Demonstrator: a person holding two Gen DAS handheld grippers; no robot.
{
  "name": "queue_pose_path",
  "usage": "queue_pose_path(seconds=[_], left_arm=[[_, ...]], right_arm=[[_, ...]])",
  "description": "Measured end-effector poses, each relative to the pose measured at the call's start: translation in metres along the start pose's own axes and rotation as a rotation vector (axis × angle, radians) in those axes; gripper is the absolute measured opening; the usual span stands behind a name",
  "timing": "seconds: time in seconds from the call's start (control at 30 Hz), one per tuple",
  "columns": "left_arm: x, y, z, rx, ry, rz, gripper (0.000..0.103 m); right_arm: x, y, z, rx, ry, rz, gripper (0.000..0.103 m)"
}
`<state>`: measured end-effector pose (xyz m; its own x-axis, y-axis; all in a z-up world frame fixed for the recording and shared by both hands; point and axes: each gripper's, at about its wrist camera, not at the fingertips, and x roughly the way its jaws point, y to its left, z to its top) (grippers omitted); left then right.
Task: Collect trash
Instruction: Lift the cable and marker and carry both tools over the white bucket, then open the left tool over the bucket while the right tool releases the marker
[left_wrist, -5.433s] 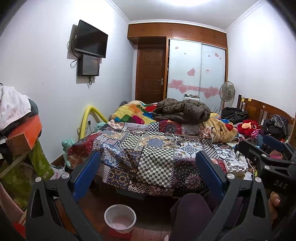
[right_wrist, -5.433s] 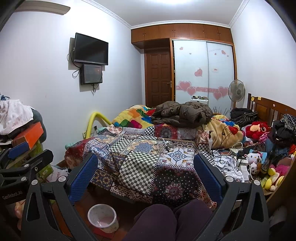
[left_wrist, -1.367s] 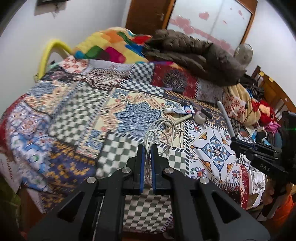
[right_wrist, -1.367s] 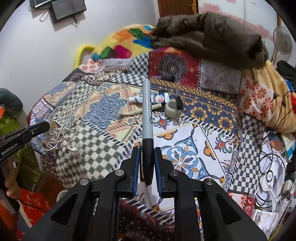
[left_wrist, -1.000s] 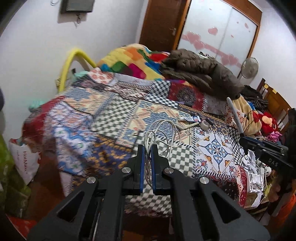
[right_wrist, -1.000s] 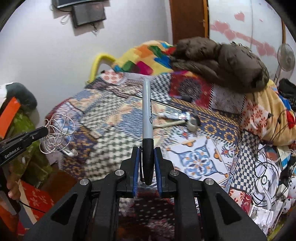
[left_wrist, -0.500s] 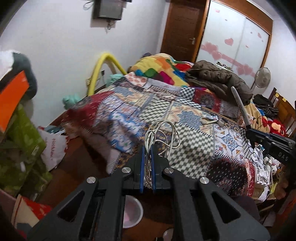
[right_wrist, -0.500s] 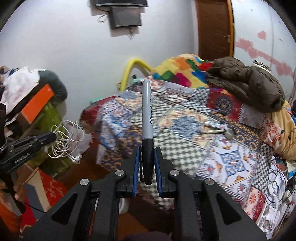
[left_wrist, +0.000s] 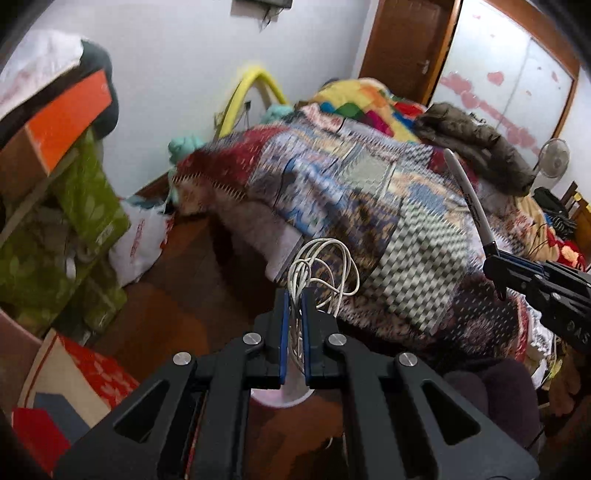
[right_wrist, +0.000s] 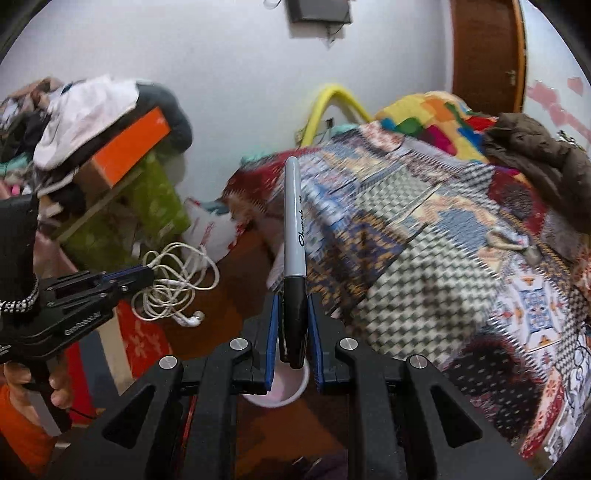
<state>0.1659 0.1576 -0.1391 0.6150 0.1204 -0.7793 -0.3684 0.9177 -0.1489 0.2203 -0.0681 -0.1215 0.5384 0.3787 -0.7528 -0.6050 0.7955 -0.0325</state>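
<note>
Left claw (left_wrist: 292, 325) pinches the earphones (left_wrist: 321, 269), right claw (right_wrist: 291, 332) grips a marker (right_wrist: 294, 229), both seemingly over the bin (right_wrist: 277, 391).

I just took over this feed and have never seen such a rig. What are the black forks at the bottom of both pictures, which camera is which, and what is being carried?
No robot arm here: a person holds a two-finger tool in each hand, and each tool carries a fisheye camera looking along its fingers. The black forks are those fingers.

In the left wrist view, the left tool is shut on a bundle of white earphone cable. In the right wrist view, the right tool is shut on a grey marker with a black cap, standing upright. Each tool also appears at the edge of the other's view.

Behind them is a bed with a patchwork blanket. Below both tools, on the wooden floor, stands a small white bin, partly hidden.
</note>
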Motion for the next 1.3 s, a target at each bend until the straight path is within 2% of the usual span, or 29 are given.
queue_pose_path(seconds=[0.3, 0.43, 0.63, 0.83, 1.03, 1.1, 1.13, 1.17, 1.2, 1.23, 1.3], left_arm=[[0.062, 0.012, -0.032, -0.028, 0.157, 0.006, 0.005], [0.097, 0.014, -0.042, -0.033, 0.235, 0.012, 0.005], [0.153, 0.027, -0.056, -0.102, 0.368, -0.005, 0.005], [0.193, 0.031, -0.069, -0.104, 0.46, 0.02, 0.005], [0.213, 0.035, -0.075, -0.113, 0.518, 0.023, 0.005], [0.215, 0.037, -0.075, -0.117, 0.53, 0.036, 0.01], [0.215, 0.038, -0.074, -0.121, 0.532, 0.038, 0.019], [0.213, 0.041, -0.075, -0.126, 0.53, 0.042, 0.029], [0.212, 0.041, -0.075, -0.128, 0.524, 0.046, 0.032], [0.209, 0.042, -0.075, -0.124, 0.517, 0.055, 0.033], [0.205, 0.045, -0.074, -0.115, 0.507, 0.067, 0.034]], right_arm=[[0.064, 0.032, -0.034, -0.038, 0.178, 0.044, 0.014], [0.095, 0.033, -0.046, -0.039, 0.265, 0.049, 0.015], [0.145, 0.025, -0.063, -0.025, 0.418, 0.061, 0.015], [0.182, 0.022, -0.071, -0.007, 0.515, 0.071, 0.015], [0.205, 0.021, -0.071, -0.008, 0.562, 0.095, 0.015], [0.21, 0.022, -0.07, -0.012, 0.562, 0.102, 0.016], [0.214, 0.022, -0.07, -0.011, 0.574, 0.109, 0.017], [0.219, 0.022, -0.071, -0.009, 0.59, 0.113, 0.023], [0.223, 0.022, -0.071, -0.003, 0.605, 0.112, 0.034], [0.225, 0.021, -0.072, 0.007, 0.61, 0.105, 0.039], [0.226, 0.019, -0.073, 0.011, 0.601, 0.092, 0.042]])
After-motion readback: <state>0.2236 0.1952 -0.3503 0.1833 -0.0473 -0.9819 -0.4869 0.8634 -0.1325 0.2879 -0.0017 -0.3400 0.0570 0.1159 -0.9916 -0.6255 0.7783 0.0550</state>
